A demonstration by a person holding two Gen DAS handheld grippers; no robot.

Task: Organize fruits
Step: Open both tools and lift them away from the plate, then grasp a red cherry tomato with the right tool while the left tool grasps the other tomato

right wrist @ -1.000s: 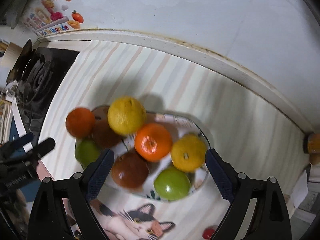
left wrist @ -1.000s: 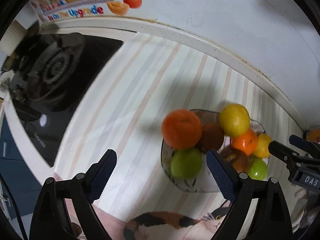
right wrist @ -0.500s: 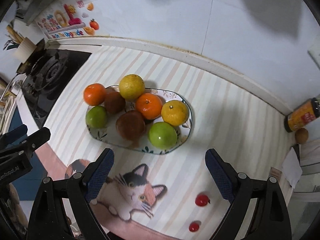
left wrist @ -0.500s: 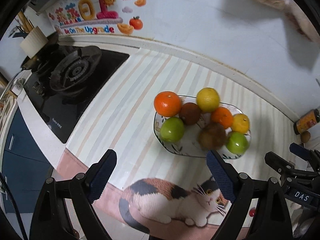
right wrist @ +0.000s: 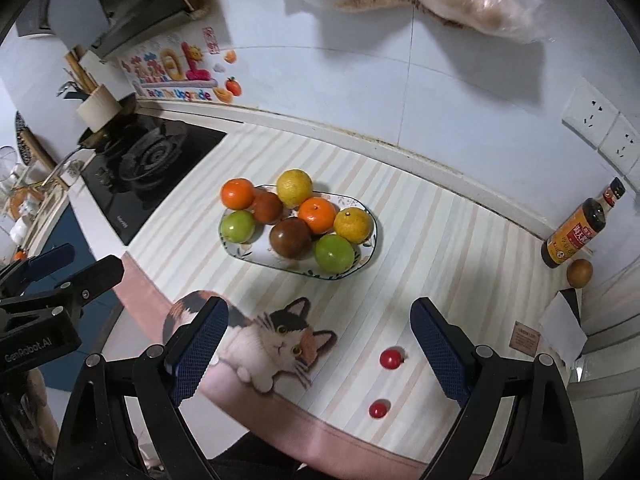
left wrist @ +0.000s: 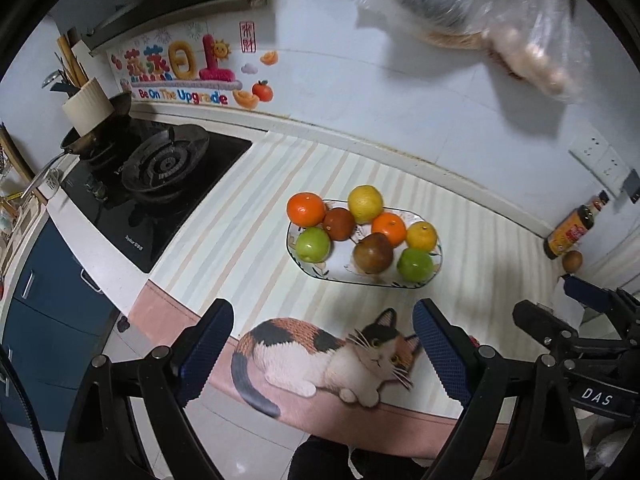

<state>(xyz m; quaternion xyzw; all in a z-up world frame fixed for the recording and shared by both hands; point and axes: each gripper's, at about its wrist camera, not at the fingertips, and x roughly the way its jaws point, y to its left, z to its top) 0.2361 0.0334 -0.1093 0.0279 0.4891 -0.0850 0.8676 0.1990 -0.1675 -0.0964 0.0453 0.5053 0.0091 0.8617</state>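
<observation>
A patterned oval plate [left wrist: 348, 280] [right wrist: 280, 266] sits mid-counter on the striped mat, holding several fruits. Among them are an orange [left wrist: 306, 209], a yellow citrus [left wrist: 365, 203], a dark brown fruit [right wrist: 290, 237] and a green apple [right wrist: 334, 253]. Two small red tomatoes [right wrist: 391, 359] [right wrist: 378, 409] lie loose near the mat's front edge. My left gripper [left wrist: 320, 312] hangs open and empty, high above the front of the counter. Beside it, my right gripper [right wrist: 318, 306] is open and empty too, with the nearer tomato between its fingers' lines but far below.
A black gas stove [left wrist: 160, 168] fills the counter's left side, with a utensil holder [left wrist: 88, 108] behind it. At the far right stand a sauce bottle [right wrist: 580, 228] and a brown round fruit [right wrist: 579, 273]. A plastic bag [left wrist: 500, 20] hangs on the wall. The cat-print mat [left wrist: 320, 352] reaches the counter's front edge.
Both grippers have drawn back and up from the plate, which now looks smaller and farther. The cat print, the tomatoes and the bottle have come into view. The jaws stay wide.
</observation>
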